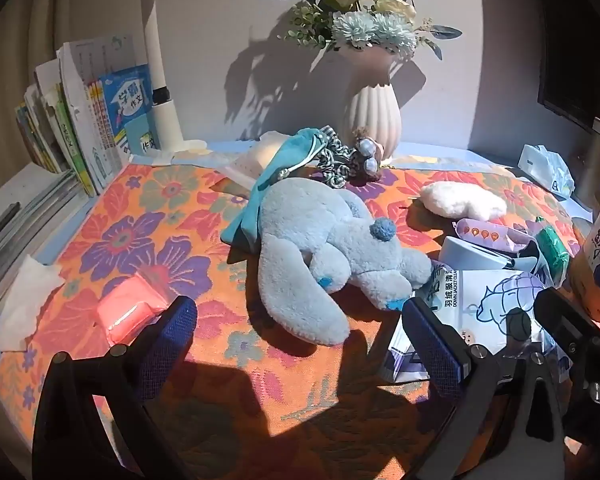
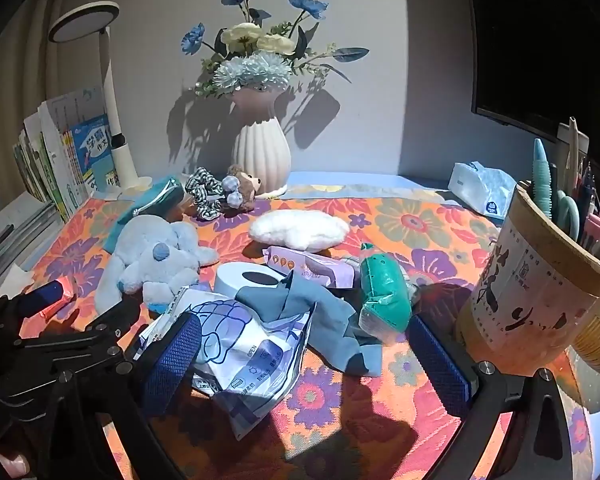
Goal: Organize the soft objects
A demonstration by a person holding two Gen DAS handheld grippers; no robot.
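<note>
Left wrist view: left gripper (image 1: 300, 344) spread wide, holding nothing, low over the flowered cloth (image 1: 148, 216); the blue plush toy (image 1: 324, 256) lies just ahead between its fingers, white pillow (image 1: 464, 200) behind it. Right wrist view: right gripper (image 2: 312, 356) spread too, empty, over the wipes pack (image 2: 240, 344) and grey cloth (image 2: 332, 320), green pouch (image 2: 384, 296) beside

Books (image 1: 80, 128) cut by the left edge, toilet roll (image 2: 246, 280) half under grey cloth (image 2: 324, 320), teal pouch (image 1: 276, 176) partly behind plush (image 1: 324, 256), package print unreadable.
</note>
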